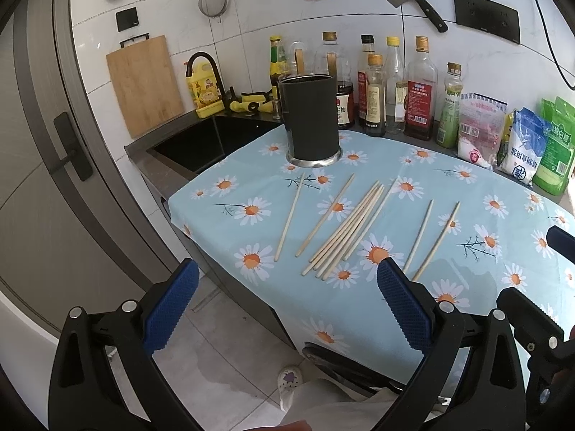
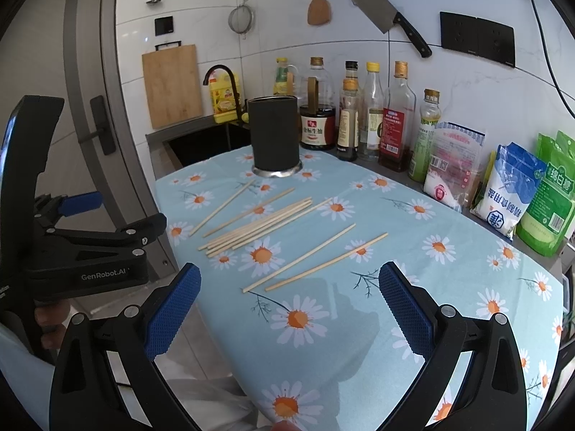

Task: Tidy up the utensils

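Observation:
Several wooden chopsticks [image 1: 350, 226] lie scattered on the daisy-print blue tablecloth [image 1: 222, 222]; they also show in the right wrist view [image 2: 258, 226]. A black cylindrical utensil holder [image 1: 311, 120] stands upright behind them, also in the right wrist view [image 2: 276, 136]. My left gripper [image 1: 287, 305] is open and empty, held off the table's near-left corner. My right gripper [image 2: 289, 305] is open and empty above the cloth, just short of two separate chopsticks [image 2: 316, 258]. The left gripper's body shows at the left of the right wrist view [image 2: 90, 240].
A row of sauce and oil bottles [image 2: 359, 122] and bags of sugar and salt [image 2: 510, 194] line the back of the counter. A black sink [image 1: 201, 143] with a faucet lies to the left. A cutting board [image 1: 143, 86], a cleaver [image 2: 386, 14] and a spatula are at the wall.

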Motion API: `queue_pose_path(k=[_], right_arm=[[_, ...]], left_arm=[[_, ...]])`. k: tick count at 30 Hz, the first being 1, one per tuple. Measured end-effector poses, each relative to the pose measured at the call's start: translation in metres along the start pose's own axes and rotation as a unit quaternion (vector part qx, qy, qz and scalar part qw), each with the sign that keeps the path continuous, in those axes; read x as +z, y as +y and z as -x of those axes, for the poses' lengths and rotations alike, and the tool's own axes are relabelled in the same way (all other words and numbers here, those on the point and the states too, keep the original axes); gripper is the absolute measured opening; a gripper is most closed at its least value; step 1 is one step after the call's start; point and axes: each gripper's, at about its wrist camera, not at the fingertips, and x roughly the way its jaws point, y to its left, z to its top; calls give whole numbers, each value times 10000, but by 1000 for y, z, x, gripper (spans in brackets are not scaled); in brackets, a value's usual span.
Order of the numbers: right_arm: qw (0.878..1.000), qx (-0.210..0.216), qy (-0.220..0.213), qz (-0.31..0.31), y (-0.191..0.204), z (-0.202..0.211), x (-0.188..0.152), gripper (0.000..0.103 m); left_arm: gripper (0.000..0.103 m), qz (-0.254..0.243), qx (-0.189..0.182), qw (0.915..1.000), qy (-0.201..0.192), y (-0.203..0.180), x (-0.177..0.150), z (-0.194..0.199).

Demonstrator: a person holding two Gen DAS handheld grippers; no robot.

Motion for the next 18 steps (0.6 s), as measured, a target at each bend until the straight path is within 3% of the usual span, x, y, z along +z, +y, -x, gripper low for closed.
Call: queue_pose_path(k=[18], right_arm=[[10000,60,48,-20,-5,-4,-1,95]], left_arm=[[97,-102,-11,9999,46,-6,2,-4]])
